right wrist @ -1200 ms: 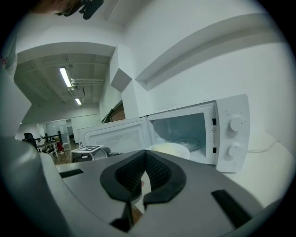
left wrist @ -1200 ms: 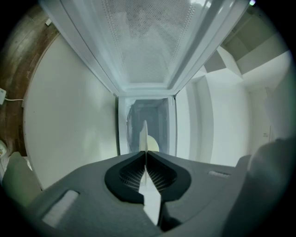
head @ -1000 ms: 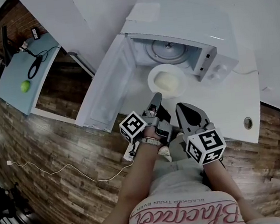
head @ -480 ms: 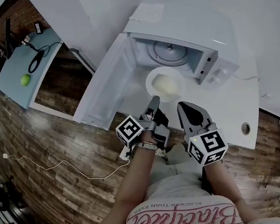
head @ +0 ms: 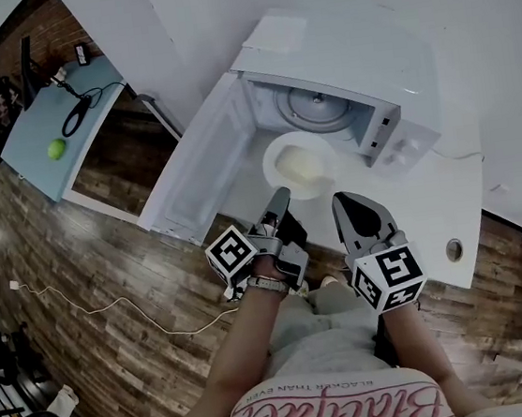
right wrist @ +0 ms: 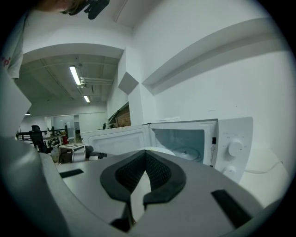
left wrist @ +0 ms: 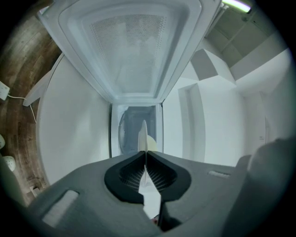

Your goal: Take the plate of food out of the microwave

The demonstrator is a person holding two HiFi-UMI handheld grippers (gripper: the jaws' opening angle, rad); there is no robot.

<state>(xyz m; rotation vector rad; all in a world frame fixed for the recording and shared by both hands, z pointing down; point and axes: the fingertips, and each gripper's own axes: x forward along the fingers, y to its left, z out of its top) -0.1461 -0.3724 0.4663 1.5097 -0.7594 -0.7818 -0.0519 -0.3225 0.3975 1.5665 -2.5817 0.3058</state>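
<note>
A white plate (head: 298, 163) with pale food sits just outside the open microwave (head: 386, 74), in front of its glass turntable (head: 316, 103). My left gripper (head: 281, 194) is shut on the plate's near rim. In the left gripper view the plate (left wrist: 143, 136) shows edge-on, as a thin white blade pinched between the jaws of the left gripper (left wrist: 145, 152). My right gripper (head: 338, 201) hangs just right of the plate, apart from it. In the right gripper view the right gripper (right wrist: 145, 152) has its tips together with nothing between them, facing the microwave (right wrist: 194, 139).
The microwave door (head: 208, 157) swings wide to the left over the counter's edge. The white counter (head: 439, 200) has a round hole (head: 454, 249) at the right. A light table with a green ball (head: 57, 148) stands at the far left. A cable (head: 112, 306) lies on the wooden floor.
Both grippers have risen a little. The plate has come with the left gripper, slightly further from the microwave's opening.
</note>
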